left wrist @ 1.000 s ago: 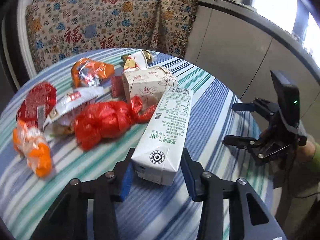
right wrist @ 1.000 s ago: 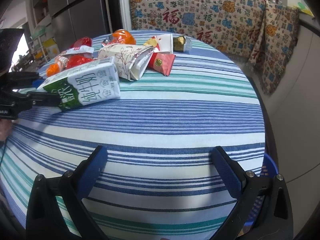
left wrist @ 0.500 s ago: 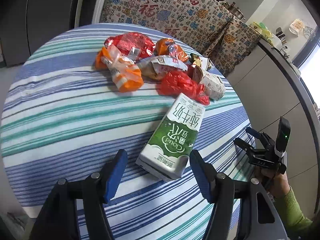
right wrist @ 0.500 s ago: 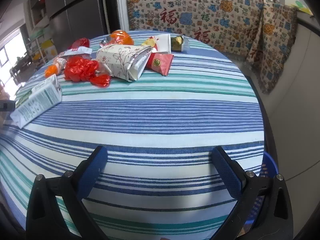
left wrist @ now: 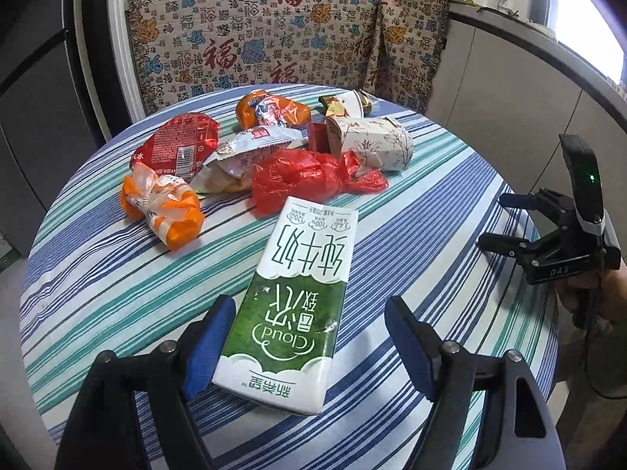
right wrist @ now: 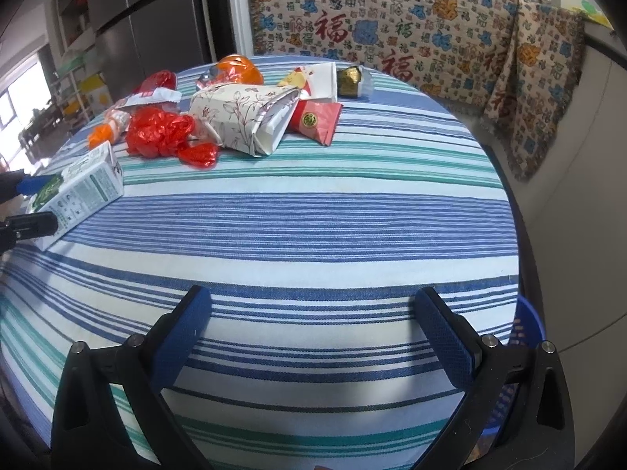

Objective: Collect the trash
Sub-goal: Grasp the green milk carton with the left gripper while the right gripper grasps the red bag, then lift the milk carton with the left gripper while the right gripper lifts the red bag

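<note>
A green-and-white milk carton (left wrist: 298, 305) lies flat on the striped round table (left wrist: 431, 235), between the open jaws of my left gripper (left wrist: 309, 344); a clear gap shows on the right side. The carton also shows at the left in the right wrist view (right wrist: 78, 192). Behind it lie a red plastic bag (left wrist: 305, 176), an orange wrapper (left wrist: 164, 203), a red packet (left wrist: 176, 145), a floral paper box (left wrist: 372, 141) and other wrappers. My right gripper (right wrist: 313, 337) is open and empty over the table's near edge; it also shows in the left wrist view (left wrist: 497, 219).
A blue basket (right wrist: 525, 337) stands below the table's right edge. A patterned cloth (left wrist: 274, 35) hangs behind the table. A grey refrigerator (right wrist: 149, 19) stands at the back left, a counter (left wrist: 529, 78) at the right.
The left gripper has opened wider around the carton, which now lies flat with its green face up. The left wrist view has swung and lowered. The right gripper has not moved.
</note>
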{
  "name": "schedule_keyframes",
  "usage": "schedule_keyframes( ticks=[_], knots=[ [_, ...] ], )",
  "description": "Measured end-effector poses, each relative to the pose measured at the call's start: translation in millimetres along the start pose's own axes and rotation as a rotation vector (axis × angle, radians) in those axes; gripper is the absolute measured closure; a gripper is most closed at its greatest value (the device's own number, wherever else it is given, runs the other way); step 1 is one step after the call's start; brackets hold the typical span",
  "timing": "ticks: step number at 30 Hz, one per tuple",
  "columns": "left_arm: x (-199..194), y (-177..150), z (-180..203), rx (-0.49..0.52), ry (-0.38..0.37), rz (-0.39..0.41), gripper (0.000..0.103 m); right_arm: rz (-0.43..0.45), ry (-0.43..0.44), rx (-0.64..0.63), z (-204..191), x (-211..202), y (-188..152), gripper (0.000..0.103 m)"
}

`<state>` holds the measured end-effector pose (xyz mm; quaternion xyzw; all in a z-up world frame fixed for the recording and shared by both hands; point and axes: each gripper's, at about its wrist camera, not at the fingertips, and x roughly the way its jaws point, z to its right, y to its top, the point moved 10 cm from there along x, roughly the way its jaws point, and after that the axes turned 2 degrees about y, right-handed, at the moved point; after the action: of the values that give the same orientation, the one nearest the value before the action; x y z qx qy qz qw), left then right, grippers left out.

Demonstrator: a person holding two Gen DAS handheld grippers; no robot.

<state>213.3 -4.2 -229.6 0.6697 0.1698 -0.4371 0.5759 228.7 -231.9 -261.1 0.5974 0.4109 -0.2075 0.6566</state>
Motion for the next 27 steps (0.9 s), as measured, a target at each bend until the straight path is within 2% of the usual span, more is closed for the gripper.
schedule_keyframes(
  ticks=[1,3,5,7,9,12,14,16,21,23,24,27],
  knots=[
    [-3.4,-0.2,-3.0,-0.018,0.014,0.019,0.046,-0.007,0.016,-0.009,-4.1,0.1,0.6,0.001],
    [-7.5,-2.9,-8.0,-0.07,0.028,0.029,0.054,-0.005,0.06,-0.035,-15.6,1.9,4.7,0.001],
    [-12.3,-7.3,-17.2,-0.141,0.068,0.045,0.054,-0.012,0.093,-0.055,-26.6,7.2,11.9,0.003],
    [-18.8,-13.6,-29.8,-0.21,0.124,0.06,0.054,-0.017,0.129,-0.102,-42.8,12.7,23.7,0.015],
    [-24.6,-18.8,-42.6,-0.262,0.176,0.072,0.054,0.005,0.151,-0.174,-61.2,13.0,40.1,0.017],
    [-27.4,-22.6,-56.4,-0.286,0.205,0.083,0.052,0.069,0.215,-0.27,-97.3,11.4,79.8,0.017],
    [-25.5,-26.1,-65.2,-0.295,0.228,0.075,0.052,0.079,0.251,-0.341,-120.5,17.8,100.0,0.017],
    [-22.1,-30.7,-70.6,-0.303,0.233,0.069,0.052,0.061,0.253,-0.424,-142.2,32.1,116.4,0.017],
    [-22.5,-32.1,-71.7,-0.292,0.221,0.083,0.052,-0.063,0.225,-0.597,-172.7,77.3,118.9,0.018],
    [-20.4,-34.2,-72.2,-0.3,0.218,0.075,0.052,-0.12,0.199,-0.621,-174.8,87.5,112.4,0.037],
    [-20.1,-34.7,-71.6,-0.304,0.212,0.074,0.052,-0.136,0.178,-0.603,-172.8,88.2,110.1,0.056],
    [-22.1,-34.2,-64.7,-0.288,0.197,0.083,0.052,-0.154,0.204,-0.426,-157.6,70.0,98.5,0.057]
  ],
)
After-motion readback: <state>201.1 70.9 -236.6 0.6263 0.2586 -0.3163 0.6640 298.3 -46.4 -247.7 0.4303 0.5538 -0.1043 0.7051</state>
